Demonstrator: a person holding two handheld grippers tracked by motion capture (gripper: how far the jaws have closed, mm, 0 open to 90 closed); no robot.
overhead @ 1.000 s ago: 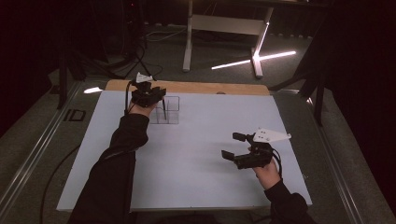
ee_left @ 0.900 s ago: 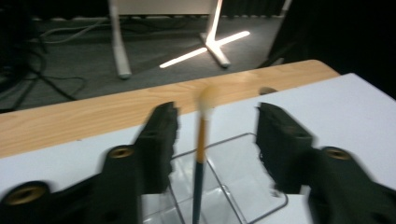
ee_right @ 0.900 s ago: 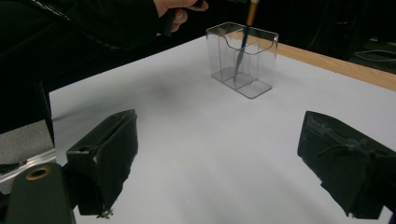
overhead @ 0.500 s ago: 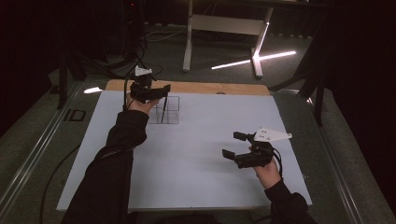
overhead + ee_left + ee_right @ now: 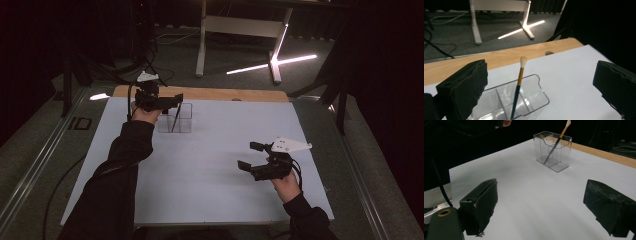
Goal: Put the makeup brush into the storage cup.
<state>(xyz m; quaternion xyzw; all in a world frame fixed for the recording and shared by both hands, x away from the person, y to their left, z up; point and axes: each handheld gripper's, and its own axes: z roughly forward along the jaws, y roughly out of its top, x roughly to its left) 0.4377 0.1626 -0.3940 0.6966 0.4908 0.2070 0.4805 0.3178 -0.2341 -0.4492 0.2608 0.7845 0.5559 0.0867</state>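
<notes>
A clear plastic holder [image 5: 183, 120] with compartments stands on the white table near its far edge. A paintbrush [image 5: 519, 82] with a dark and orange handle leans in it, pale bristle tip up. My left gripper [image 5: 176, 97] hovers just above and to the left of the holder, open, nothing between its jaws. In the left gripper view the brush stands ahead of and below the open left gripper [image 5: 541, 72]. My right gripper [image 5: 249, 156] is open and empty over the table's near right part. The right gripper view shows the holder [image 5: 560, 157] and brush [image 5: 556, 142] far ahead.
A white sheet [image 5: 215, 170] covers the table, with a wooden strip [image 5: 225, 94] along its far edge. Beyond it are a dark floor, a desk frame's legs [image 5: 202, 45] and cables. The person's left sleeve [image 5: 120, 170] lies across the left side of the table.
My left gripper has lifted slightly above the holder. The brush stays in the holder, and the right gripper has barely moved.
</notes>
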